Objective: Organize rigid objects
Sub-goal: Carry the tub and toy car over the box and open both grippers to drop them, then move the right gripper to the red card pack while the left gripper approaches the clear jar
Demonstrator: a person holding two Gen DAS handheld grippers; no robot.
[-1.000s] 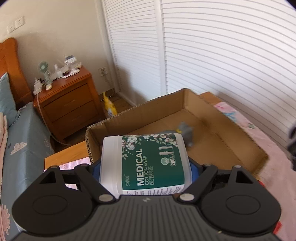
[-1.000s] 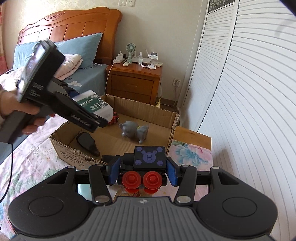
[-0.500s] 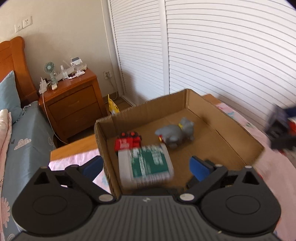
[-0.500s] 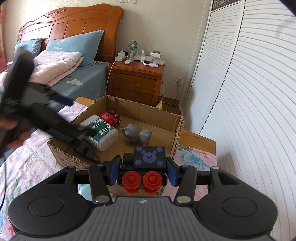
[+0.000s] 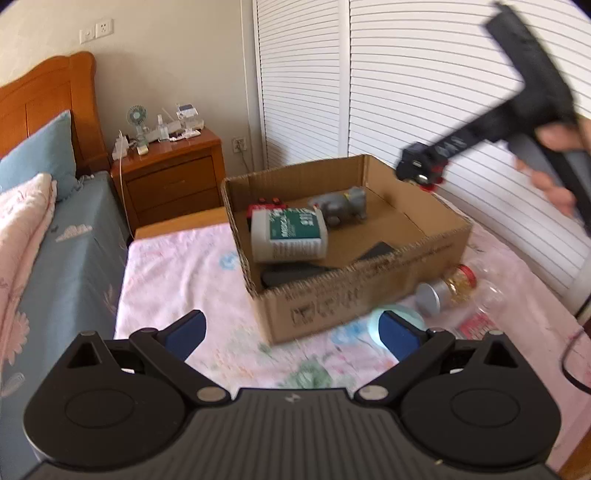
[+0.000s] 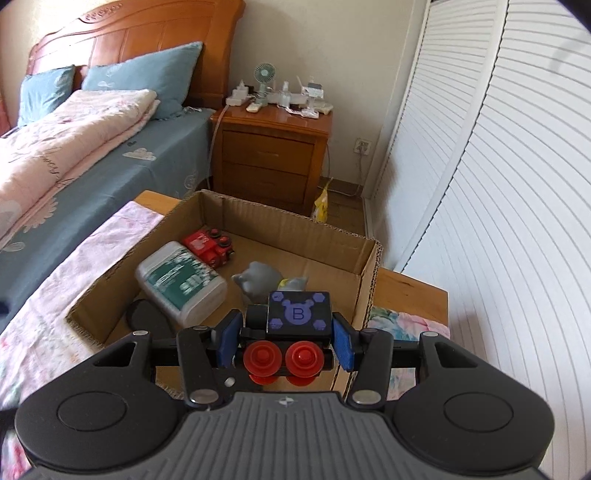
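The cardboard box sits on the counter beside the bed, its right half bare. Inside, the cotton swab jar lies on its side, long axis across the left end. My right gripper fingers are opening around the toy block, over the near rim. My left gripper is released, empty.

A wooden nightstand stands against the wall between the bed and the white slatted closet doors. On its top sit a small green fan and what look like chargers and small bottles. Two blue pillows lean on the wooden headboard, with a folded pink quilt in front. A wall socket is low beside the doors.
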